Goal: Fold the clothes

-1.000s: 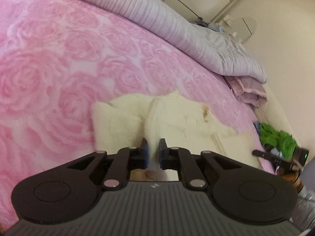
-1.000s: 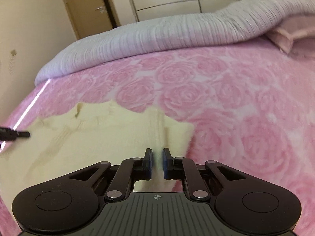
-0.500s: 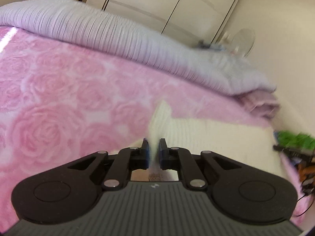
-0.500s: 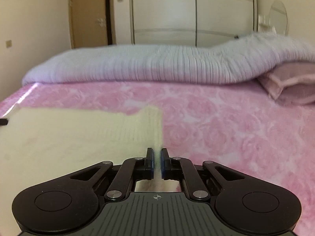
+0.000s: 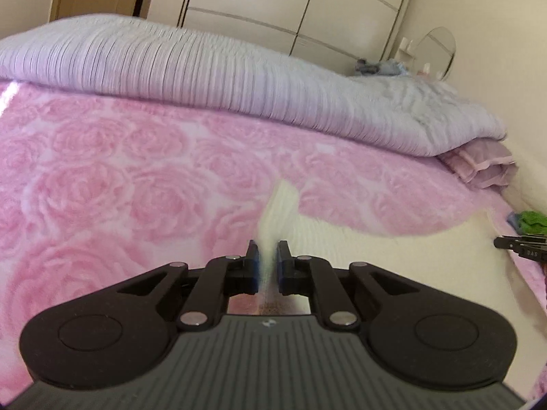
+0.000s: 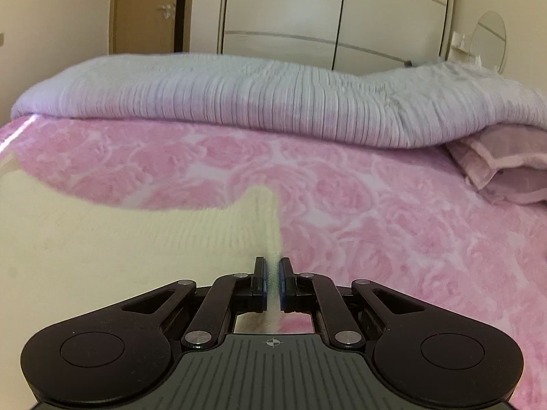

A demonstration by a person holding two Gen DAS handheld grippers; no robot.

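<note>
Both grippers now hold the cream sweater [image 6: 119, 249] raised and stretched over the pink bedspread [image 5: 102, 184]; left gripper [image 5: 267, 256] and right gripper [image 6: 272, 273] each pinch an edge.

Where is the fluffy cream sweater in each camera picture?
Left wrist view: the cream sweater fills the lower right, its corner pinched in the left gripper.
Right wrist view: the cream sweater fills the lower left, its corner pinched in the right gripper.
Shared landmark: the grey ribbed blanket across the far side of the bed.
</note>
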